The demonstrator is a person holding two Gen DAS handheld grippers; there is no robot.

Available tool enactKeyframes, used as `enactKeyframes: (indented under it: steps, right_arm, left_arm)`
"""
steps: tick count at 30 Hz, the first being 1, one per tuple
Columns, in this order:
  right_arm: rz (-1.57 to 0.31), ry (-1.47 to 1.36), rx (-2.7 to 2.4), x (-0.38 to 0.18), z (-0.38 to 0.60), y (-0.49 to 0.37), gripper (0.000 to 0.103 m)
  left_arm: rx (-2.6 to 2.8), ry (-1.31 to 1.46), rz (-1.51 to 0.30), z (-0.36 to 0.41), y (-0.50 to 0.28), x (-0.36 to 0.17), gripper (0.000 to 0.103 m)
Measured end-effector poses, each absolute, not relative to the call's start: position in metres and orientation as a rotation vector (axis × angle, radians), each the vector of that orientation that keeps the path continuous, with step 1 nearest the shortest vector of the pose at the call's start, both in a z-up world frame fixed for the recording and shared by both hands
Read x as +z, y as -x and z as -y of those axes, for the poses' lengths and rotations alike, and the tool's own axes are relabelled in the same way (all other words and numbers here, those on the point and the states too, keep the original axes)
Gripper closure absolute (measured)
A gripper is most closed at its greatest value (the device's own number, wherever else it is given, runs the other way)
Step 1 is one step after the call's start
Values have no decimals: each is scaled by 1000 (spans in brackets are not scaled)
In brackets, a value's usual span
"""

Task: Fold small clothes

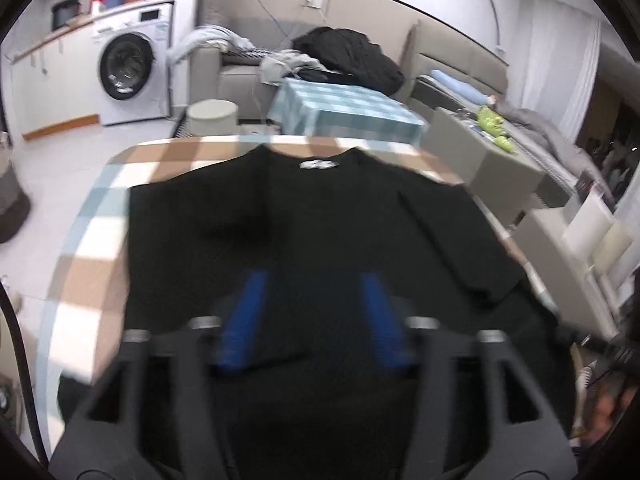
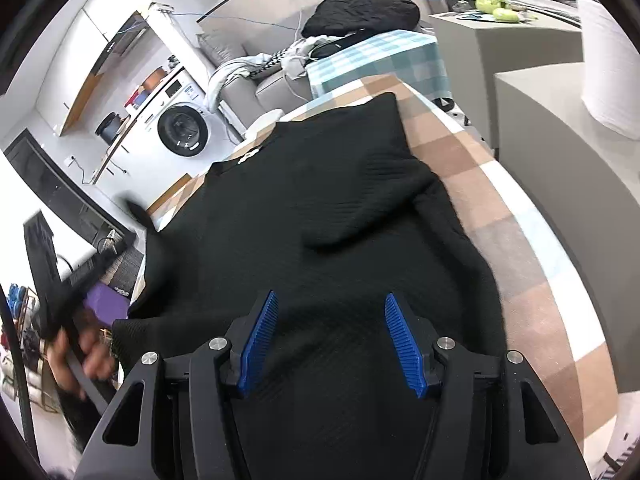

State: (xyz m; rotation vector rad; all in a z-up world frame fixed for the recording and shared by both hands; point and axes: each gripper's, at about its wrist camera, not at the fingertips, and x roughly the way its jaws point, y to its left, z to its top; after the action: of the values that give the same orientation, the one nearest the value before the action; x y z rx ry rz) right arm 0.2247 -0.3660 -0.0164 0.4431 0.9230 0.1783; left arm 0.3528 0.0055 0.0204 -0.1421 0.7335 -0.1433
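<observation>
- The black ribbed knit shirt [image 1: 328,216] lies flat on the brown-and-white checked worktop [image 1: 100,264], collar at 12 o'clock.
- The left claw [image 1: 316,320] hangs above it, blue pads apart, holding nothing.
- The right claw [image 2: 332,344] also stands apart, empty, over the hem.

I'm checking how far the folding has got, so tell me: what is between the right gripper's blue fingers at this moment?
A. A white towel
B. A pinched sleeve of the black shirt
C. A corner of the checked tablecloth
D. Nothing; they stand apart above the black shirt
D: the right gripper has its blue fingers spread with an empty gap, and the black shirt lies spread below on the checked tablecloth.
</observation>
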Motion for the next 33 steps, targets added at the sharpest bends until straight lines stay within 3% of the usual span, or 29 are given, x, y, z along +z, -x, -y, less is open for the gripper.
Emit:
enactKeyframes:
  steps: [11, 14, 18, 27, 28, 29, 31, 33]
  right_arm:
    - [-944, -452, 184, -26, 374, -223, 44]
    - [-942, -428, 191, -21, 379, -218, 44]
    - [-935, -373, 170, -13, 394, -200, 32]
    - [-1039, -298, 136, -40, 419, -171, 32]
    - [-1055, -280, 146, -46, 416, -171, 39]
    - [-1063, -267, 158, -50, 414, -172, 61]
    - [-1029, -284, 215, -51, 410, -175, 92]
    - [-914, -325, 267, -39, 413, -176, 98]
  left_arm:
    - [90, 195, -714, -94, -277, 11, 31]
    - [136, 212, -707, -118, -254, 7, 23]
    - [194, 229, -707, -138, -220, 3, 18]
    - [281, 227, -795, -163, -167, -36, 17]
    - [283, 234, -801, -164, -167, -40, 17]
    - [288, 241, -805, -166, -164, -41, 17]
    - [295, 251, -804, -169, -161, -42, 17]
    - [298, 258, -793, -170, -159, -40, 17]
